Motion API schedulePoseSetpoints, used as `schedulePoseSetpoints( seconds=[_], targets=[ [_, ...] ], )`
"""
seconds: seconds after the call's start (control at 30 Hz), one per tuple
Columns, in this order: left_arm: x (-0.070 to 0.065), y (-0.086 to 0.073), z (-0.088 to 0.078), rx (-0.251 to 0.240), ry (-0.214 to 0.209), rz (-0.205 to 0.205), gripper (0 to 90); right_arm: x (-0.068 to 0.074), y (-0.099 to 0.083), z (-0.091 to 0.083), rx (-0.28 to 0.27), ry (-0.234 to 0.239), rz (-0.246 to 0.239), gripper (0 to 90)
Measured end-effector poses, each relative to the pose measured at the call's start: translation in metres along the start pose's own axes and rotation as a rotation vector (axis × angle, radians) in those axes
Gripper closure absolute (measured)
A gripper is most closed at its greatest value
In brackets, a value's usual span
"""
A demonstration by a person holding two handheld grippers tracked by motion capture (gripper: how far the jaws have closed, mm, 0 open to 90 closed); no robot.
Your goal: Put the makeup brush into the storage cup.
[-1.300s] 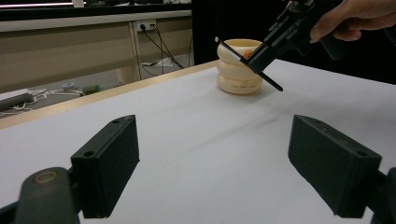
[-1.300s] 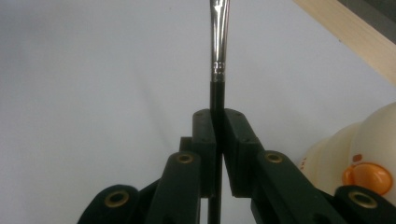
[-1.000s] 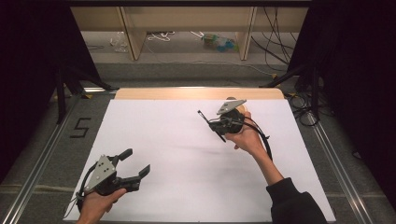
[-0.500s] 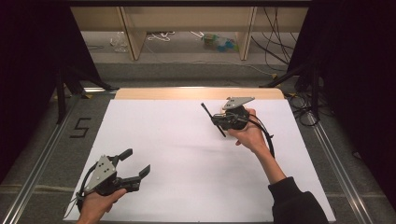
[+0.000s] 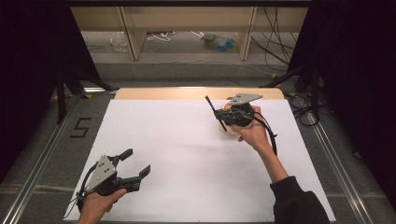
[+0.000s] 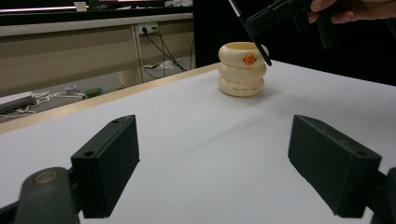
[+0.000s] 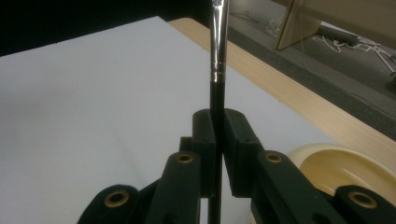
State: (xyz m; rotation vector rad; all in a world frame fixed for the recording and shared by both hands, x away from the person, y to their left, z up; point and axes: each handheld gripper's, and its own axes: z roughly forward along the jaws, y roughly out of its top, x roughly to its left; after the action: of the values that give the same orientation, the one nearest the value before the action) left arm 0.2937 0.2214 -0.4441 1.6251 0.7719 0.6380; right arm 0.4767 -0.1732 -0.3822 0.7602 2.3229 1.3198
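**A:** What is my right gripper (image 5: 223,117) doing at this moment?

**B:** I am seeing its jaws clamping a thin black brush (image 7: 217,70) by the handle. In the right gripper view the brush is standing straight up between the pads, its silver ferrule above them. In the high view the brush is tilting up and away toward the far edge of the counter (image 5: 177,140).

**A:** And what is lying under it?

**B:** A cream ribbed pot (image 6: 242,70) with an orange mark is sitting on the white sheet near the far wooden edge. In the left gripper view the lower end of the brush is crossing in front of the pot's rim; I cannot tell whether it is touching.

**A:** The left one?

**B:** My left gripper (image 5: 136,163) is hovering at the near left corner, jaws spreading wide, gripping nothing, well apart from the pot.
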Motion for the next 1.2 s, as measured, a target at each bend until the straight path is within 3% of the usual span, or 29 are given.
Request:
schedulePoseSetpoints(
  seconds=[0.17,0.77,1.2],
  targets=[
    [0.000,0.000,0.000,0.000,0.001,-0.002,16.3,-0.003,0.001,-0.005,-0.023,-0.004,0.026,84.1],
    [0.000,0.000,0.000,-0.001,0.002,-0.004,16.3,-0.017,0.002,-0.015,-0.145,-0.042,0.039,84.1],
    [0.001,0.000,-0.001,0.000,0.001,-0.003,16.3,-0.024,0.000,-0.019,-0.157,-0.066,0.051,84.1]
  ],
)
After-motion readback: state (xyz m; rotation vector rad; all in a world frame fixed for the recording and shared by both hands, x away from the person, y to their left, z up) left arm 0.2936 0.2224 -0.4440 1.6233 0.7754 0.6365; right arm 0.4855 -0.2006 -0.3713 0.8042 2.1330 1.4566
